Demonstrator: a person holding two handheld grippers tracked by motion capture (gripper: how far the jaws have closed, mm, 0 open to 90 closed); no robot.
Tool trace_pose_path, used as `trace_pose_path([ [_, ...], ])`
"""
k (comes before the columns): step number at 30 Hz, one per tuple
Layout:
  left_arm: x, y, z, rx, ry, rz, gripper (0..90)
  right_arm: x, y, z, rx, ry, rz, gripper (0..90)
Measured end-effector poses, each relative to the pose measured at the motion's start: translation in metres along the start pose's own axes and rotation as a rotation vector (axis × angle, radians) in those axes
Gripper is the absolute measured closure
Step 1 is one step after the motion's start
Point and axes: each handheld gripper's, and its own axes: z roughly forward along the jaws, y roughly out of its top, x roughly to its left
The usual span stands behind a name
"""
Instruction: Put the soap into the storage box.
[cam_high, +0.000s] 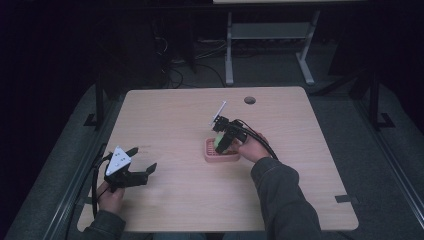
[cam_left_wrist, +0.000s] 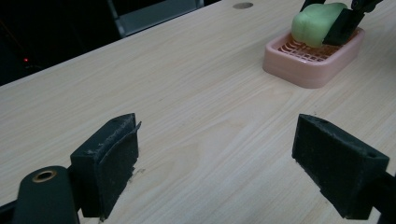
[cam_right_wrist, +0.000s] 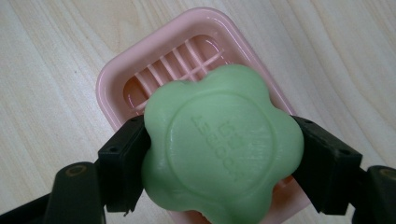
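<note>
The right gripper (cam_right_wrist: 219, 154) is clamped on a green soap (cam_right_wrist: 219, 144), one jaw pressing each side. The soap is shaped like a flower and sits just over a pink dish (cam_right_wrist: 187, 51) with a grid bottom. The dish rests on the table (cam_high: 175, 120), near the middle. The left gripper (cam_high: 141, 159) is well away by the near left corner, its jaws wide apart and holding nothing.

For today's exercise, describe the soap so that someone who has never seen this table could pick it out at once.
Start at the light wooden table and find the pink slatted soap dish near its middle. The soap is directly over that dish, clamped between the black jaws of the right gripper. It is the one pale green, flower-shaped bar, with a round stamped face.
</note>
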Motion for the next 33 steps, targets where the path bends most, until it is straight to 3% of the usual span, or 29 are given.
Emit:
trace_pose_path([
  [18,0.0007,0.0001,0.0012,0.001,0.001,0.000,14.1,0.0003,0.0008,-0.0002,-0.001,-0.015,0.001,25.5],
  [33,0.0004,0.0001,0.0026,0.000,0.001,-0.002,14.1,-0.0023,-0.0009,-0.0043,-0.027,0.001,0.015,26.5],
])
